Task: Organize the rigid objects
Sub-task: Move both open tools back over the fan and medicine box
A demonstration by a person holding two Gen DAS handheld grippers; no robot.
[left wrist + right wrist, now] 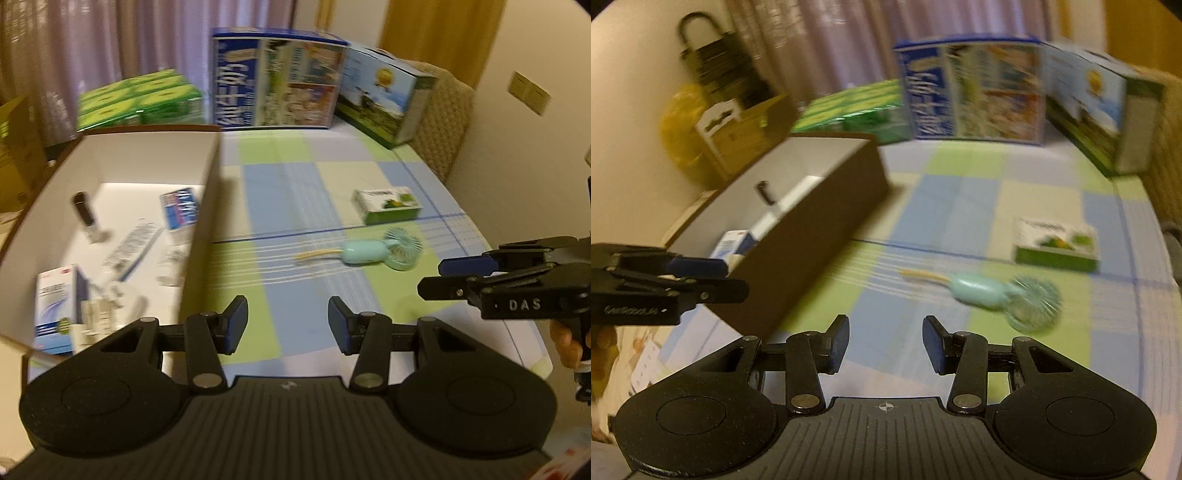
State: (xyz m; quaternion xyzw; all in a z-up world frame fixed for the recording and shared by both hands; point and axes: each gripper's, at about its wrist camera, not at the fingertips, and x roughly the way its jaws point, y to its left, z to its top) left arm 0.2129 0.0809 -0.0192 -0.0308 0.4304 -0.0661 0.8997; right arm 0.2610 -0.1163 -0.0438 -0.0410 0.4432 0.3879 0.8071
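Mint handheld fan [380, 251] lies on its side on the checked surface [280, 192], right of the open storage box [207, 192], near a small green carton [388, 206]. Likely light, hard plastic, smooth and a bit slippery; the round grille head looks fragile, so grip across the oval handle body. Yellowish strap trails off the handle. Left tongs [288, 325] apart, empty. Right tongs [885, 343] apart, empty.

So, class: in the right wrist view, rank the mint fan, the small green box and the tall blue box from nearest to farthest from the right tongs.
1. Mint fan, just ahead, slightly right.
2. Small green box, beyond the fan, farther right.
3. Tall blue box, standing at the table's far end.
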